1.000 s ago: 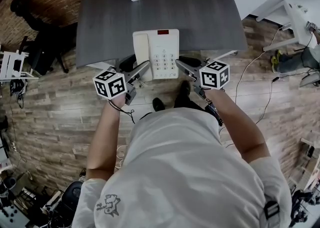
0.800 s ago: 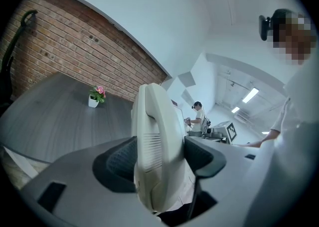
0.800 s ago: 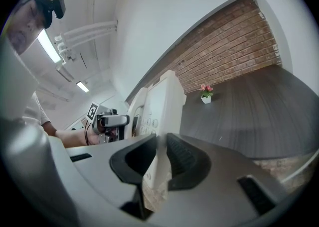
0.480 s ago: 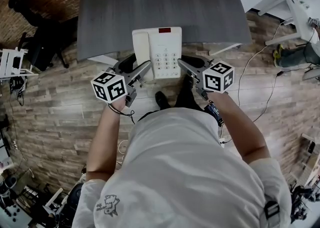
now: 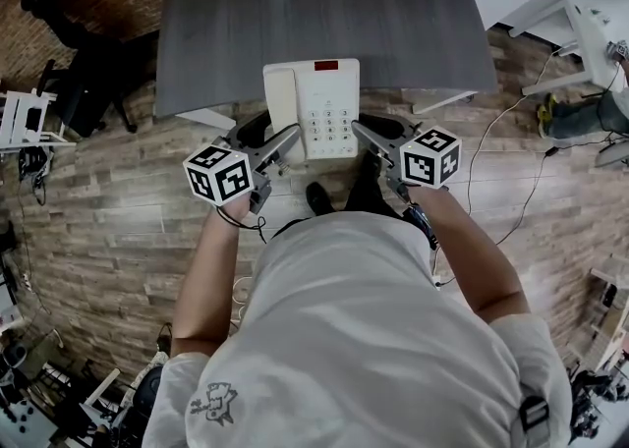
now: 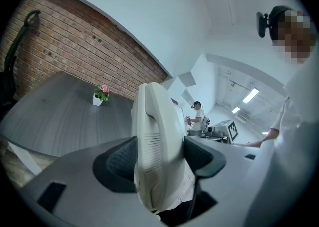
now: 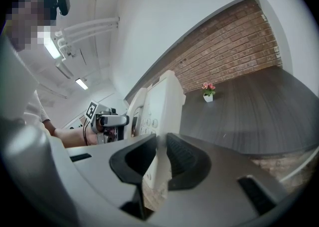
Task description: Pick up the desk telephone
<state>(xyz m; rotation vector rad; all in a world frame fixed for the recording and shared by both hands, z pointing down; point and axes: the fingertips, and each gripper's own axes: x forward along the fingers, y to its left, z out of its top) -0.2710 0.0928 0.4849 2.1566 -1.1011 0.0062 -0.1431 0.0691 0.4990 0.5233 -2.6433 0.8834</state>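
The desk telephone (image 5: pixel 313 107) hung at upper middle of the head view, over the near edge of the desk (image 5: pixel 413 14). It was apparently gripped on 2 sides to stay level: the left gripper (image 5: pixel 290 137) clamped across the handset (image 6: pixel 157 146), and the right gripper (image 5: pixel 360 129) pinched the base's thin right edge. The keypad print was too small to read, and nothing was legible in the red window.

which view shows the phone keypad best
The head view: the keypad faces the camera, its whole grid visible. The right gripper view catches a few keys at a steep slant; the left gripper view shows only the handset, no keys.
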